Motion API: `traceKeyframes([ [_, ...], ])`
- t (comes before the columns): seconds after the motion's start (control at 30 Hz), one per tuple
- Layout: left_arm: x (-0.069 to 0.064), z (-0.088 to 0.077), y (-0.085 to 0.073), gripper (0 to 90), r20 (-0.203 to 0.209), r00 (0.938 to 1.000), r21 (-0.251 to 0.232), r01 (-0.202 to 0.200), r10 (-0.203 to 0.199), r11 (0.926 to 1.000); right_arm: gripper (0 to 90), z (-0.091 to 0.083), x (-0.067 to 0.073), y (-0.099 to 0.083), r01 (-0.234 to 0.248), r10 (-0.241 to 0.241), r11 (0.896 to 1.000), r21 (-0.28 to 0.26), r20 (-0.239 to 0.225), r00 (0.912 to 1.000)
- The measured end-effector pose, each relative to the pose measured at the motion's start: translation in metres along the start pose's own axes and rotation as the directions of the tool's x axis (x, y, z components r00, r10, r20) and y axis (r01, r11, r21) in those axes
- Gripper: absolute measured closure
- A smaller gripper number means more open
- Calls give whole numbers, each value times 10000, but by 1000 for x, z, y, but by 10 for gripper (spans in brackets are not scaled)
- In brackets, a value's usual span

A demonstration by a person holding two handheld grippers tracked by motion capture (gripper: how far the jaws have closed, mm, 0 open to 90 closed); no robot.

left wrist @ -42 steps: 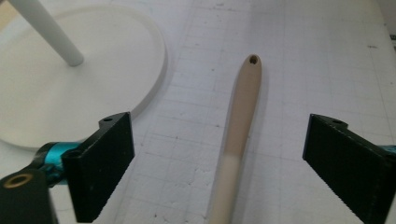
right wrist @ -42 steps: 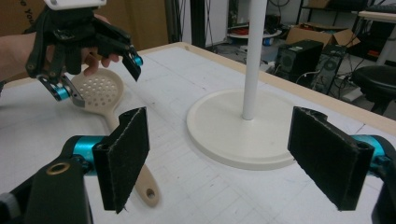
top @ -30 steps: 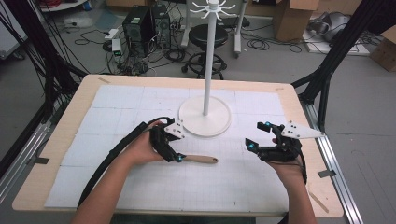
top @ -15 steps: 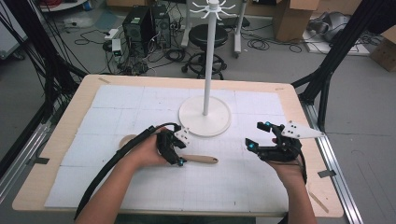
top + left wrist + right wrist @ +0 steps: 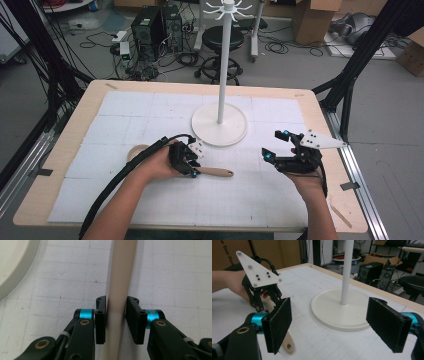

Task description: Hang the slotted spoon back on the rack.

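I'm on the left gripper (image 5: 192,170) low on the bench (image 5: 75,130), just in front of the white stand base (image 5: 219,125). Its fingers (image 5: 100,315) are pinching the handle of the wooden spoon (image 5: 215,172); in the left gripper view both pads press the handle's sides, no gap visible. The spoon lies flat on the white grid mat (image 5: 250,200). Its long axis runs roughly left-right across the bench, parallel to the near edge. Handle end points toward the right gripper (image 5: 272,146); the bowl (image 5: 134,152) peeks out on the far side of my left hand (image 5: 160,165), partly hidden by the cable (image 5: 120,185). In the right gripper view the handle tip has a small hole.

The right gripper hovers well apart from the spoon, near the right side of the mat, fingers (image 5: 279,322) spread wide with nothing between them. It faces the stand's pole (image 5: 222,65) and base.

Open room: wide bare mat between the two grippers and along the near edge. Also free mat on the far left and behind the base. The base sits just beside the left gripper, tight on that side. Right bench edge is near the right hand (image 5: 307,182).
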State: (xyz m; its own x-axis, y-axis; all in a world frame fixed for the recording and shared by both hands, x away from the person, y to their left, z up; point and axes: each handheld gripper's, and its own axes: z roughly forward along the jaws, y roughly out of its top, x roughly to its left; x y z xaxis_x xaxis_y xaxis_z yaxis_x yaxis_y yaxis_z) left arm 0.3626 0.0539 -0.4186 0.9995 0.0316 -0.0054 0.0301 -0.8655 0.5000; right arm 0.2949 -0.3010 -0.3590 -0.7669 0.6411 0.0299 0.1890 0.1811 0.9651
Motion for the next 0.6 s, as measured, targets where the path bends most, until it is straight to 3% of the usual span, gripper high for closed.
traceKeyframes([
  [0.1, -1, 0, 1, 723, 30, 9997, 42, -252, 252, 9997, 199, -1, 0, 0, 10, -10, 10000, -2, 29, 10000],
  [0.3, -3, -3, 2, 738, -97, 9999, 156, -117, 119, 9998, 199, -2, -1, 0, -37, 37, 10000, -43, 28, 10000],
  [0.43, -4, -15, 2, 739, -218, 9997, -157, -71, 68, 9999, 199, -2, -1, 0, -72, 72, 10000, -62, 12, 10000],
  [0.6, -4, -39, -1, 739, -423, 9988, -920, 189, -229, 9956, 199, -2, -1, 0, -69, 68, 9999, -81, -30, 10000],
])
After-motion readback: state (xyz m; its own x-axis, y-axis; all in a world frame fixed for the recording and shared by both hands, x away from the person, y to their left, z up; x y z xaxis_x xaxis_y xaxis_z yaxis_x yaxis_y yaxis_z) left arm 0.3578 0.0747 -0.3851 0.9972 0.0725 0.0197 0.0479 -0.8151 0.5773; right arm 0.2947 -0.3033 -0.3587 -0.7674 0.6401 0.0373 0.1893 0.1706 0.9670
